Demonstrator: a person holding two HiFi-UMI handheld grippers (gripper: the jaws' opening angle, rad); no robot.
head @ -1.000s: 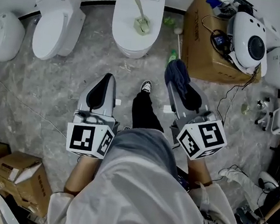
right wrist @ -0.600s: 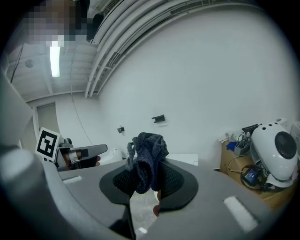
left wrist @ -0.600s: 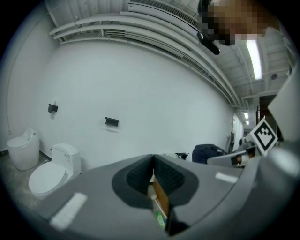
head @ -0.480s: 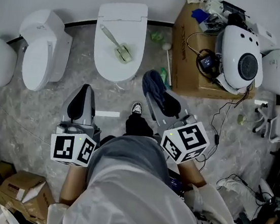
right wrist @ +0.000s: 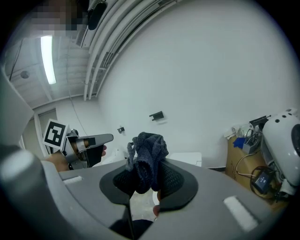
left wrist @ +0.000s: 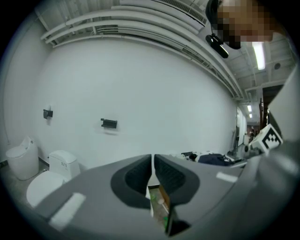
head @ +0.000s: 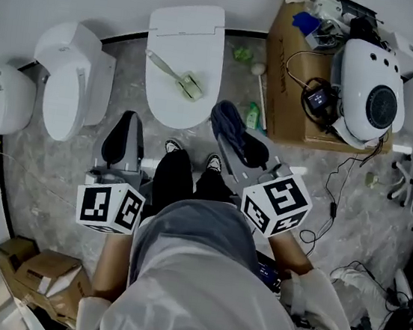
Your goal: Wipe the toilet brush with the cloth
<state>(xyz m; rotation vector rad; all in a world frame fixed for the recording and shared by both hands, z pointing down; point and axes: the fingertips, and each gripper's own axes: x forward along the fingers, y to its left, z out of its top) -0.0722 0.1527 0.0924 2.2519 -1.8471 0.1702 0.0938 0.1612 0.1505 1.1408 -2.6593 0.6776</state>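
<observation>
Right hand-held gripper (right wrist: 146,177) pinches a crumpled dark blue cloth (right wrist: 148,152) mid-frame, the left hand-held gripper (left wrist: 153,171) is pressed together on nothing, and the pale green long-handled toilet brush (head: 174,75) lies apart on the closed white toilet lid (head: 186,33) at upper centre, so wiping looks not yet begun.

cloth (right wrist: 146,157): dark blue knit, rough, matt | toilet brush (head: 172,73): pale, smooth plastic | toilet (head: 188,30): white, glossy, smooth | floor (head: 46,177): grey marbled, smooth | box (head: 280,76): brown cardboard, matt | right gripper (right wrist: 147,174): grey matt plastic body | pads (right wrist: 176,180): black, ribbed, matt
</observation>
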